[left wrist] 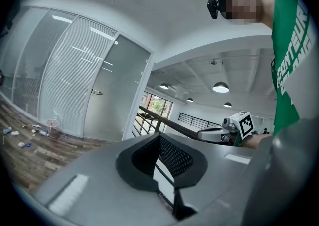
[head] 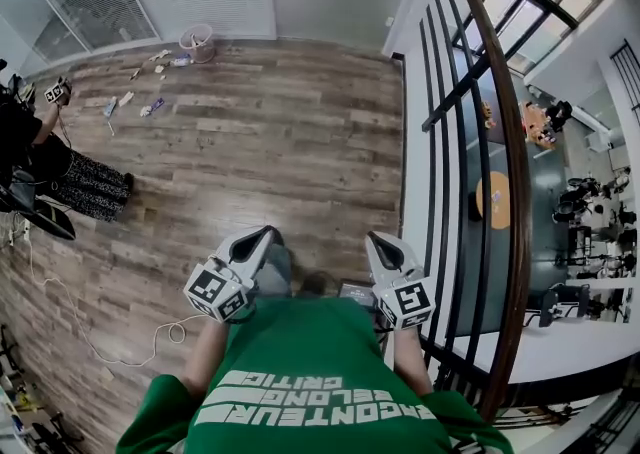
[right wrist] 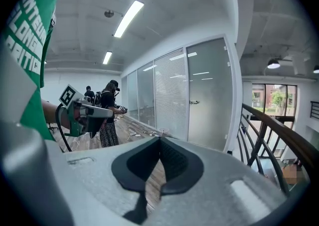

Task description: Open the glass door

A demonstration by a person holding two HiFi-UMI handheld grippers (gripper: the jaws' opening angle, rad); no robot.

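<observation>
Left tool [head: 266, 234] and right tool [head: 380, 240], both grey, jaws pressed together on nothing, hover over the brown wood-plank floor [head: 260, 142]. Ahead, well apart from both, stands the tall frosted glass door [right wrist: 207, 95], closed, its small metal handle [right wrist: 194, 102] untouched.

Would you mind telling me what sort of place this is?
Likely an office mezzanine: a glass door in a glazed wall with blinds, and a railing overlooking a lower floor.
</observation>
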